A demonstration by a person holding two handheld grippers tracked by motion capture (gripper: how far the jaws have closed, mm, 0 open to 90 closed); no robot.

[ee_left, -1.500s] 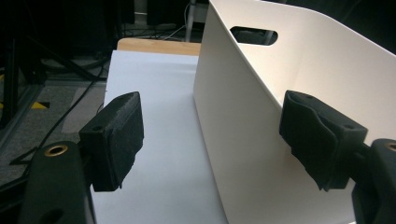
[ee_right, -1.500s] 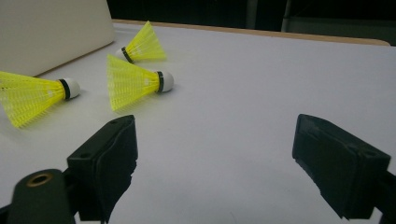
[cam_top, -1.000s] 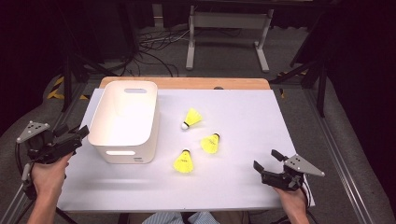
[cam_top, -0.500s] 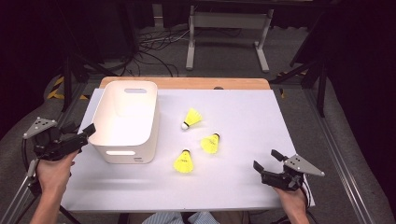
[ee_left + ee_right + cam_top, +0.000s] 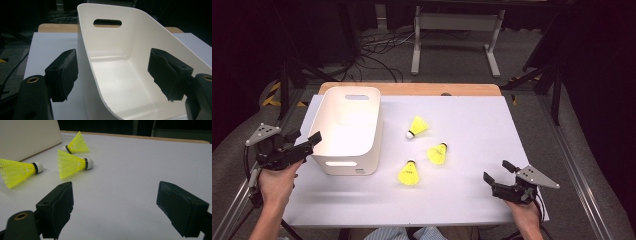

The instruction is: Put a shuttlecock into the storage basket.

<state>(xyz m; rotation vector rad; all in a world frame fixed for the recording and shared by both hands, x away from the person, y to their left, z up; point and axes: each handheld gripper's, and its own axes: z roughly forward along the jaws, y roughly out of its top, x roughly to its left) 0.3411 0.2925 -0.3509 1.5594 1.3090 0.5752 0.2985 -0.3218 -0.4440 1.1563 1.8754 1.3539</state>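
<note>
Left gripper lining up on the white bin's wall, shuttlecocks waiting.

My left gripper (image 5: 307, 142) is spread wide, one jaw outside the white bin (image 5: 130, 62) wall, one over its inside, probably not touching yet. Three yellow shuttlecocks (image 5: 436, 153) lie just right of the bin; my right gripper (image 5: 497, 172), also spread, rests beyond them. Next I'd pinch the wall to steady it.

Grey floor (image 5: 572, 135), tangled cables (image 5: 377, 50), dark surroundings, white frame legs (image 5: 452, 30).

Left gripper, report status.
Left gripper open, jaws astride the white bin wall. Right gripper open, empty. Three yellow shuttlecocks loose on table. Nothing in the way.
</note>
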